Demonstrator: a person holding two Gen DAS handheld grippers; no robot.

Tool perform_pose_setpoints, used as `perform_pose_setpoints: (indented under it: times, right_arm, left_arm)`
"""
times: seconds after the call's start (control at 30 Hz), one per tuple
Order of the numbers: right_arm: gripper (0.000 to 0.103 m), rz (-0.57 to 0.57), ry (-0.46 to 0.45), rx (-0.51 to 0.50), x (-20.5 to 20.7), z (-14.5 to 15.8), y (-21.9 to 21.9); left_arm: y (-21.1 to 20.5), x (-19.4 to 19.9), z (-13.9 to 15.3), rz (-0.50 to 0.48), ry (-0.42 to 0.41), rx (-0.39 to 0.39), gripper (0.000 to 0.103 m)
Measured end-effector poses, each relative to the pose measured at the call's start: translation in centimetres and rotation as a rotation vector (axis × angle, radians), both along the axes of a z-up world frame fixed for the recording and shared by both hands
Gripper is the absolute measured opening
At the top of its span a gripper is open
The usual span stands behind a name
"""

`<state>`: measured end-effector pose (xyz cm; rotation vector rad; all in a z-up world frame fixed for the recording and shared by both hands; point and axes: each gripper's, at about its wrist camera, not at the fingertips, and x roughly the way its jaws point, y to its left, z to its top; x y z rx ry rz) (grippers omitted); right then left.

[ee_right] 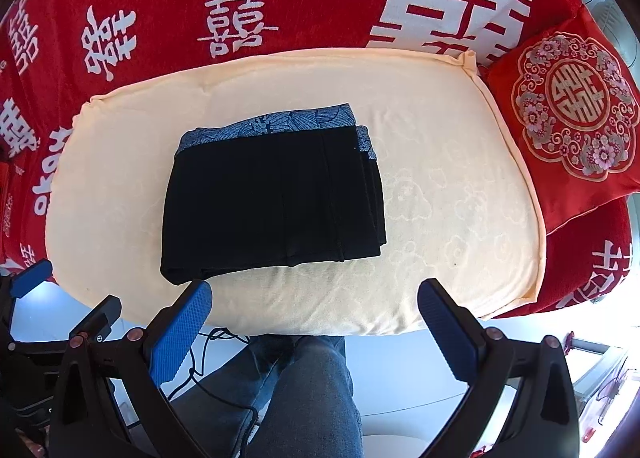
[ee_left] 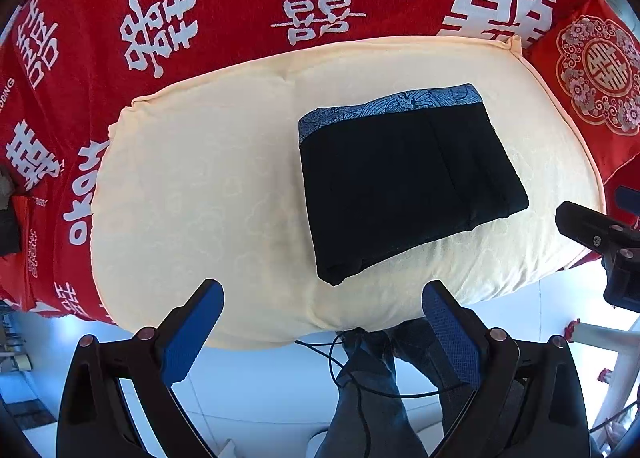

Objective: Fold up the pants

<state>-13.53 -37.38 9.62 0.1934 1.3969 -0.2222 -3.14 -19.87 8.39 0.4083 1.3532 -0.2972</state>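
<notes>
Pants [ee_left: 404, 182] lie folded in a neat black square on the cream cushion [ee_left: 200, 186]. Both grippers, left [ee_left: 322, 332] and right [ee_right: 314, 332], hang back, fingers open and empty, so folding looks done.

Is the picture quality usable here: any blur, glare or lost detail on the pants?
Left wrist view: sharp, strong fisheye bending of the cushion; folded pants nearly featureless black. Right wrist view: sharp too; pants equally dark, floor at lower right blown out white.
</notes>
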Motion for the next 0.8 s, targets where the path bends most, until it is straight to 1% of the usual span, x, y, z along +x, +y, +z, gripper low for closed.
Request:
perform_pose_setpoints:
  times: [0.3, 0.53, 0.8]
  right_arm:
    - [0.103, 0.033, 0.020, 0.029, 0.2, -0.2, -2.0]
    - [0.103, 0.068, 0.034, 0.050, 0.6, -0.3, -3.2]
    - [0.103, 0.097, 0.041, 0.055, 1.1, -0.1, -3.9]
  left_arm:
    - [-2.0, 0.0, 0.4, 0.068, 0.014, 0.023, 0.100]
    - [-3.7, -0.4, 0.9, 0.082, 0.022, 0.044, 0.100]
    - [-4.4, -0.3, 1.4, 0.111, 0.022, 0.057, 0.100]
